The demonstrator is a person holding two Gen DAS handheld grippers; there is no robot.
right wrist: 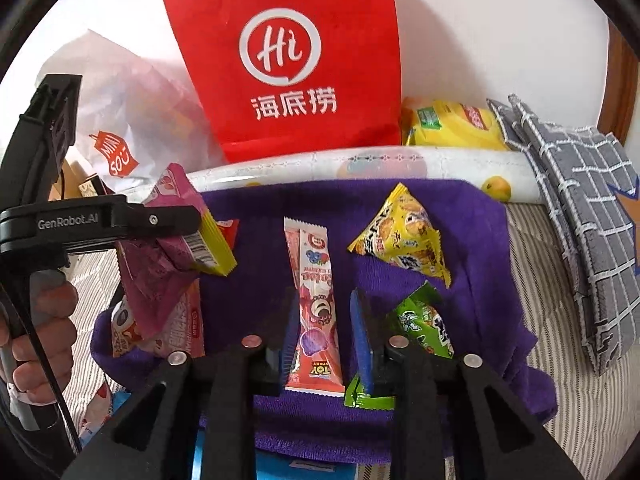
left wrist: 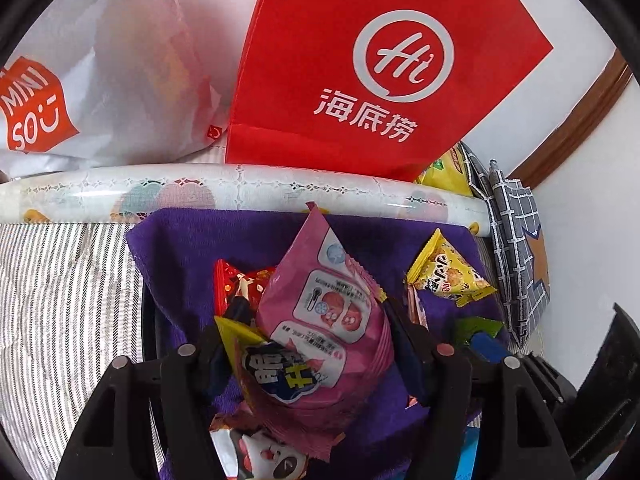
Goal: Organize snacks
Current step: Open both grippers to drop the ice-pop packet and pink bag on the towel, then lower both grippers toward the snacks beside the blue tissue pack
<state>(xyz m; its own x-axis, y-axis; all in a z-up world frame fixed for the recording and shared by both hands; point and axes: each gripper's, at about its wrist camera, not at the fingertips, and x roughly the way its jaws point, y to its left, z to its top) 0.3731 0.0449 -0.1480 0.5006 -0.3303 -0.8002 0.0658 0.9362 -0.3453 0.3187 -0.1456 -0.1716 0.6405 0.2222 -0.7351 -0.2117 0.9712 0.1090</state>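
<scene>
My left gripper (left wrist: 316,332) is shut on a pink snack packet (left wrist: 324,320) and holds it above the purple towel (left wrist: 192,248); a yellow packet (left wrist: 256,364) is pressed against it. In the right wrist view the left gripper (right wrist: 192,240) holds that pink packet (right wrist: 160,276) at the left. My right gripper (right wrist: 324,320) is open, its fingers either side of a long pink Toy Story candy stick (right wrist: 314,304) lying on the towel (right wrist: 472,280). A yellow triangular packet (right wrist: 404,236) and a green packet (right wrist: 420,320) lie to the right.
A red Haidilao paper bag (right wrist: 296,64) and a white Miniso bag (right wrist: 120,120) stand behind a rolled patterned sheet (right wrist: 400,164). A yellow pack (right wrist: 452,124) and a grey checked cloth (right wrist: 580,216) are at the right. More packets (right wrist: 160,328) lie at the towel's left.
</scene>
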